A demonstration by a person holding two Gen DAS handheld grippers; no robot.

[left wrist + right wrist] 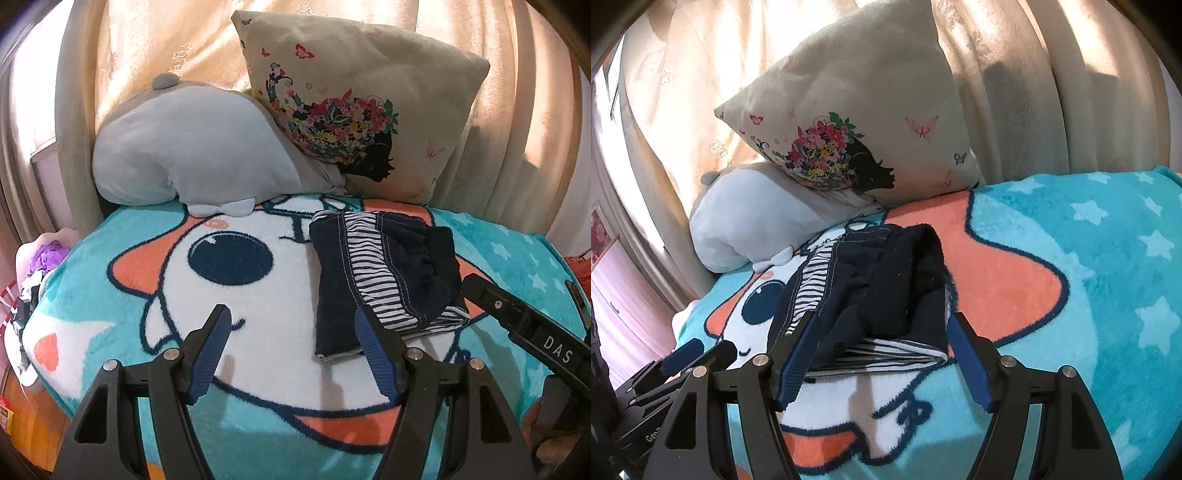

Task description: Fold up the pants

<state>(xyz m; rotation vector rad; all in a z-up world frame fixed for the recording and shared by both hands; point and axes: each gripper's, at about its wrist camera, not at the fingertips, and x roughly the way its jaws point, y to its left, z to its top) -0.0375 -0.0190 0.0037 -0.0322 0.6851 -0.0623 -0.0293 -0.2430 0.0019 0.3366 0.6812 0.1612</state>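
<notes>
Dark navy pants (384, 280) with a blue-and-white striped lining lie folded in a small bundle on the turquoise cartoon blanket (258, 280). My left gripper (293, 321) is open and empty, just in front and left of the bundle. My right gripper (881, 325) is open and empty, its jaws spread on either side of the bundle's (875, 288) near edge. The right gripper also shows at the right edge of the left wrist view (517, 317). The left gripper shows at the lower left of the right wrist view (698, 354).
A beige pillow (354, 107) with a flower print and a grey plush cushion (192, 155) lean against beige curtains (129, 55) behind the blanket. A pink basket with purple cloth (48, 254) stands off the bed's left side.
</notes>
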